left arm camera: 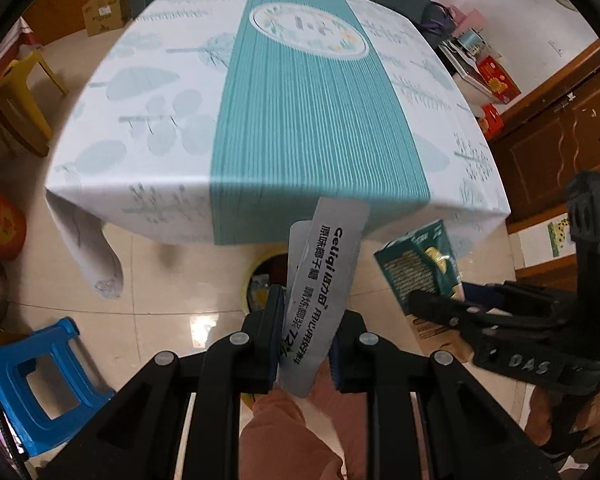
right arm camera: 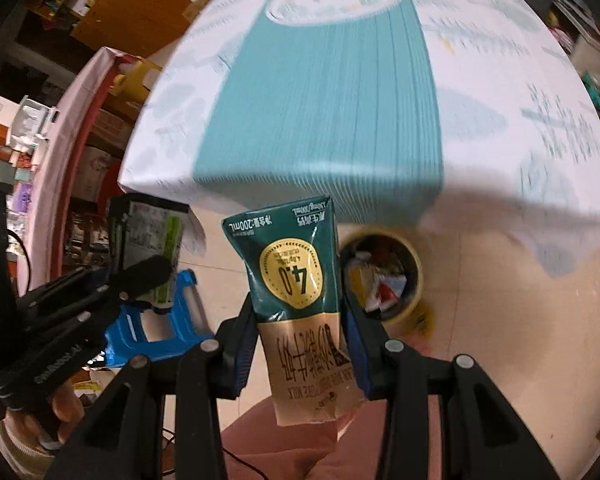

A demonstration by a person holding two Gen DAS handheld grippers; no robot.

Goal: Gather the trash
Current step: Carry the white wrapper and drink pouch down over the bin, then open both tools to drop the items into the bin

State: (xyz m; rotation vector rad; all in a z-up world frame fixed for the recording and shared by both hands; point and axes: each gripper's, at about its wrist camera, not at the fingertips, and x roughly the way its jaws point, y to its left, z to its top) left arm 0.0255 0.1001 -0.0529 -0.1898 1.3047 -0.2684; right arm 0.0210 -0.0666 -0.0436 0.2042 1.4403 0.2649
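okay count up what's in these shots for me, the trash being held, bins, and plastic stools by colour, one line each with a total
Held trash: 2, the white pouch in the left gripper and the green milk carton in the right gripper
Yellow trash bins: 1
Blue stools: 1
Yellow stools: 1
Total: 5

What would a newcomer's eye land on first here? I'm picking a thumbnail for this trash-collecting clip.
Probably the green and gold milk carton clamped in the right gripper, dead centre of the right wrist view. Next, the white wrapper with black print pinched in the left gripper. Behind both spreads the table's teal-striped tablecloth, and on the floor by the table stands the yellow trash bin, already holding scraps.
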